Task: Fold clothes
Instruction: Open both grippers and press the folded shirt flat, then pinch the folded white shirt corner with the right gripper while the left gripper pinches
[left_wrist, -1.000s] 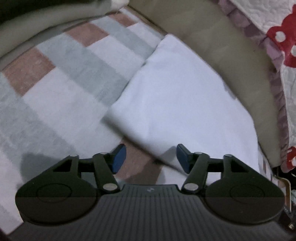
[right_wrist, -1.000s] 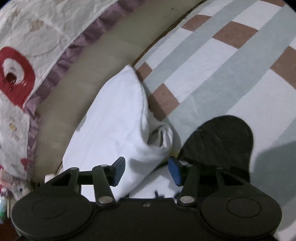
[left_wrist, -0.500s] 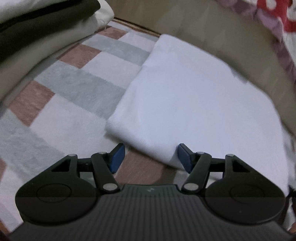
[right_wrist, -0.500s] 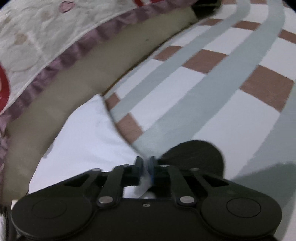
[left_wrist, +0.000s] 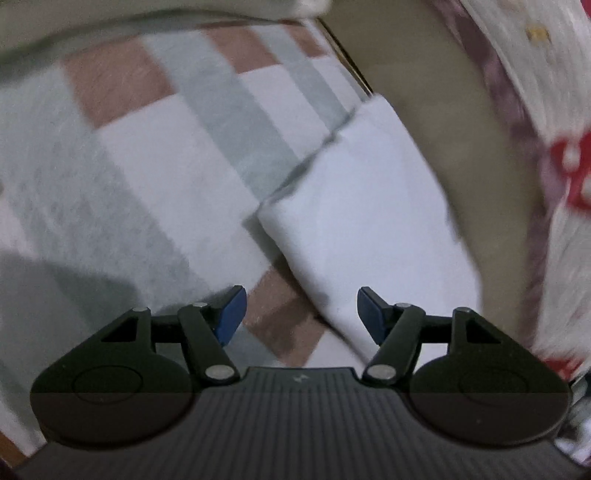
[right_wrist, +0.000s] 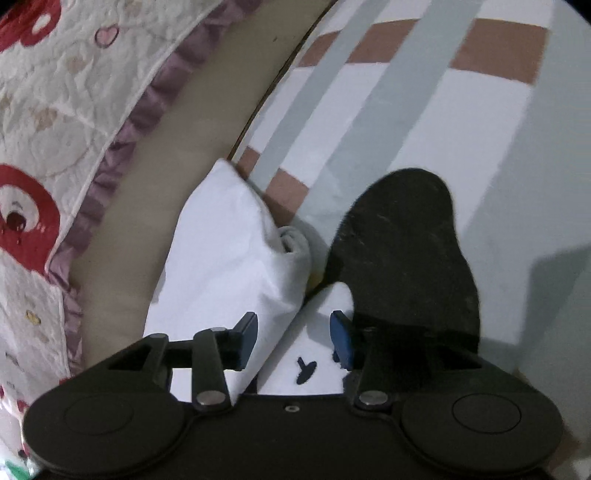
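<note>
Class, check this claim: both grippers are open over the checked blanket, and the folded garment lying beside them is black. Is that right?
Not quite. The folded garment is white, not black, as the left wrist view shows. The rest stands: the left gripper and right gripper are both open over the checked blanket.

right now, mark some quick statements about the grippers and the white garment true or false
1. The left gripper is open. True.
2. The right gripper is clamped shut on the white garment. False: its jaws stand apart and grip nothing.
3. The white garment lies folded on a checked blanket. True.
4. A dark sock-like item lies to the right of the white garment in the right wrist view. True.
5. The blanket is plain blue. False: it shows white, grey-green and brown blocks.
6. A quilt with red motifs covers the white garment. False: it lies beyond it, apart.
</note>
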